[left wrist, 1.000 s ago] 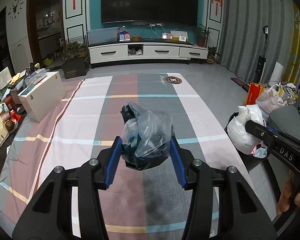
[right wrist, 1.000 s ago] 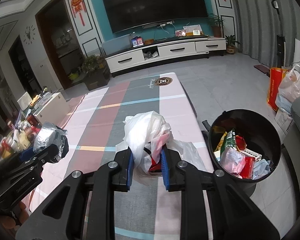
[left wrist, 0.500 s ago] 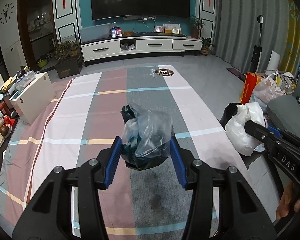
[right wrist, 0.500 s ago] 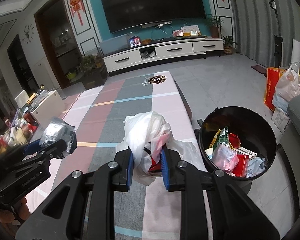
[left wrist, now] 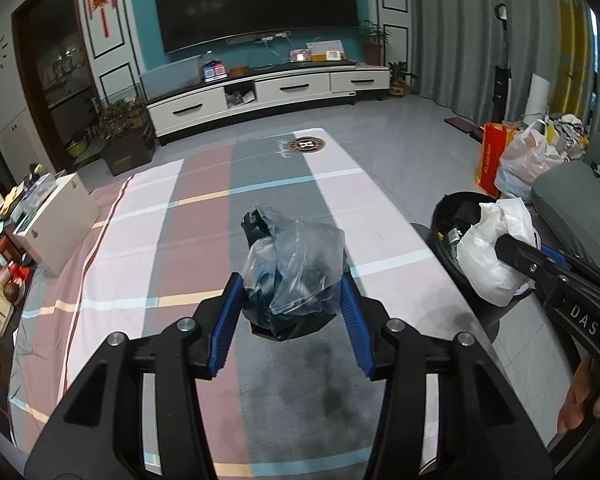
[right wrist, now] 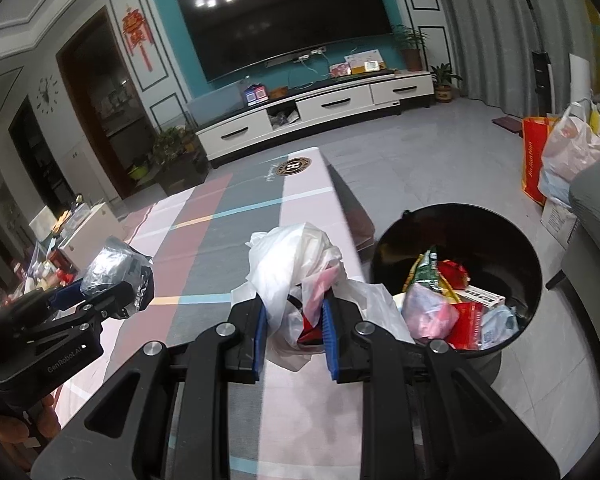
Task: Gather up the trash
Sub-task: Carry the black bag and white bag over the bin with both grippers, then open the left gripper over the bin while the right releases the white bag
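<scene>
Checked cloth in pink, grey and maroon bands covers the long surface (left wrist: pixel 148 248) that fills both views, with a television wall behind. Beside its right edge stands a round black trash bin (right wrist: pixel 532 264), open-topped and already partly filled with wrappers and packets. Above the surface's right edge, just beside the bin, the right hand-held gripper (right wrist: pixel 294 326) is clenched on a crumpled white plastic bag (right wrist: pixel 296 256) with something red showing inside it; the blue pads pinch its lower bunch while the loose top billows above. Over the middle of the surface, the left hand-held gripper (left wrist: pixel 294 314) grasps a clear plastic bag stuffed with dark material (left wrist: pixel 296 268), its pads pressed against either side of the bundle. Both bags appear thin, soft and light, so they should crush rather than resist, and the film is probably slippery; a hold on the gathered, wadded part looks safer than one on a loose flap, which could slide free or tear. Neither bag rests on the surface, and neither is in the bin yet.
</scene>
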Tool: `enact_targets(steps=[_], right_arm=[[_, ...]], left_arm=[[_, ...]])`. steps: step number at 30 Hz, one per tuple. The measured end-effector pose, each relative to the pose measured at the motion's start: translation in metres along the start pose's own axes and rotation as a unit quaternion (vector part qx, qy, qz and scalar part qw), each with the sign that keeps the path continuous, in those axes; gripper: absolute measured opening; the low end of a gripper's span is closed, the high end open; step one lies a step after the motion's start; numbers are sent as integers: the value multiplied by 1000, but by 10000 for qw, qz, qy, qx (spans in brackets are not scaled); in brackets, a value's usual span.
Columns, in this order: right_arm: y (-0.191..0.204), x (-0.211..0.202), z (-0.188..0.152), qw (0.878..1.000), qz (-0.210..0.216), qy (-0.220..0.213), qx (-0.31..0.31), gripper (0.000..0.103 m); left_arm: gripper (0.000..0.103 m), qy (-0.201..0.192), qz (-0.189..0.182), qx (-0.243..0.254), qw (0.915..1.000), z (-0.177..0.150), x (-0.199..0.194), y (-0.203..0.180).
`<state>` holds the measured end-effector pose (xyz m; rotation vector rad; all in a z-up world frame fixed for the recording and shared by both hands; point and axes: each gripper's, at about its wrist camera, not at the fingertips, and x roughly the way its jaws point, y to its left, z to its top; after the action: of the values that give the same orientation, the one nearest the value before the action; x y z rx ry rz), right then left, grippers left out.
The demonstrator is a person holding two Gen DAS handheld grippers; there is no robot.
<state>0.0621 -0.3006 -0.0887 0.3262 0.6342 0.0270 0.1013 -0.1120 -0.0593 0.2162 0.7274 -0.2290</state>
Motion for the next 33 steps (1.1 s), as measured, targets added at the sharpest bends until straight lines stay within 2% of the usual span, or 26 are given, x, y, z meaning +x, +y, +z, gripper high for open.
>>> enact_targets(steps=[5,16,23,26,28,30,33], right_arm=[[-24,-6,0,9996,-112,-104,216,24],[-97,-21,0,9933,-564,-320,959,24],[-139,-9,3,9888,-764,-127,1273,26],[-152,6,7,9877,-865,3,1299,27],[-161,17,8,9864,-937,98,1350,29],[-168,26,8,9851,-955,166,1418,36],[-175,32,8,9836,-947,214,1517,51]], left_arm=[[50,14,-159,275,9995,8,7,-28],[50,177,-1025,728,9919,34,41,-97],[51,514,-1912,761,9772,55,83,-143],[51,752,-2144,689,9714,63,108,-161],[55,884,-2281,641,9675,67,124,-172],[56,977,-2290,668,9662,68,137,-181],[74,1045,-2374,701,9632,70,148,-187]])
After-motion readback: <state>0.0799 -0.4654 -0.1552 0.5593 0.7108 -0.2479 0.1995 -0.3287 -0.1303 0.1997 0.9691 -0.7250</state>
